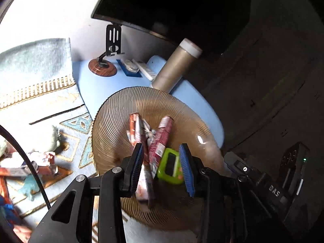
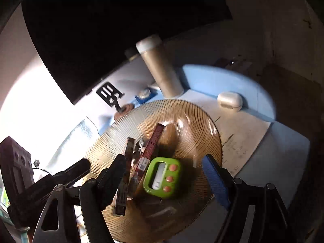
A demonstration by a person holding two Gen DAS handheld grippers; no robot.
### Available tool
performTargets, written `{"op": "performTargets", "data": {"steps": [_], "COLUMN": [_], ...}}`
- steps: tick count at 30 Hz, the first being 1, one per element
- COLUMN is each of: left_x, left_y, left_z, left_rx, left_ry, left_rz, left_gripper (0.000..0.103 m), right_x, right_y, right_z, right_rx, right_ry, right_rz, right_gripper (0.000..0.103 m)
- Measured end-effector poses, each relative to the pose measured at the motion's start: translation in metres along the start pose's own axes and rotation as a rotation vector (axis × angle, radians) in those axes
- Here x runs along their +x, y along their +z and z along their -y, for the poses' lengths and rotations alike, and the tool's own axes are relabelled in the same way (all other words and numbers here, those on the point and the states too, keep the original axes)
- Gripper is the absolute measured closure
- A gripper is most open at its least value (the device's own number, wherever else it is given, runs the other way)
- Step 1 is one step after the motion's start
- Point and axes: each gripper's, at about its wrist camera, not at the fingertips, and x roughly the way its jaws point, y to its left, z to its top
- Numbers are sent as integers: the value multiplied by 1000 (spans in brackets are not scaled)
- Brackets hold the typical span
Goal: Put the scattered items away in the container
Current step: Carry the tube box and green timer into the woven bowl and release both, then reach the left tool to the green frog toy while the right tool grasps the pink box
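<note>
A ribbed amber glass bowl (image 1: 113, 121) (image 2: 194, 121) stands on the table and holds red snack packets (image 1: 162, 139) (image 2: 150, 147) and a green timer (image 1: 171, 166) (image 2: 162, 177). My left gripper (image 1: 162, 168) is open just above the bowl, with the packets and timer seen between its fingers. My right gripper (image 2: 168, 178) is open wide over the bowl, straddling the timer without touching it. Scattered toys and packets (image 1: 40, 160) lie on the patterned cloth at the left.
A tall beige cylinder (image 1: 176, 66) (image 2: 162, 73) stands behind the bowl under a dark monitor (image 1: 182, 4). A phone stand (image 1: 110, 46), a remote (image 1: 144, 69) and a white earbud case (image 2: 229, 101) sit on the blue mat (image 2: 222, 81).
</note>
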Motion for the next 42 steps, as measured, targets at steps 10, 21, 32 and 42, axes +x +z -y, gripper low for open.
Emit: {"op": "performTargets", "data": {"steps": [10,21,32,42], "left_x": [-101,-231,-344,-319], "left_y": [-51,-129,-198,-181], "left_z": [0,-88,-219,-278], "left_rx": [-25,-236,-492,-455], "left_ry": [9,197,676,788], "left_rz": [86,232,392,276], "left_gripper": [68,64,64,64], "right_x": [-59,-42,12,26], "right_y": [-31,-120,-211,-224], "right_z": [-41,-130,-189,-194], "right_rx": [-86,-270,-406,-414], "right_ry": [166,318,334,335], "right_rz": [16,-160,-372,-353], "right_gripper": [25,17,17,17]}}
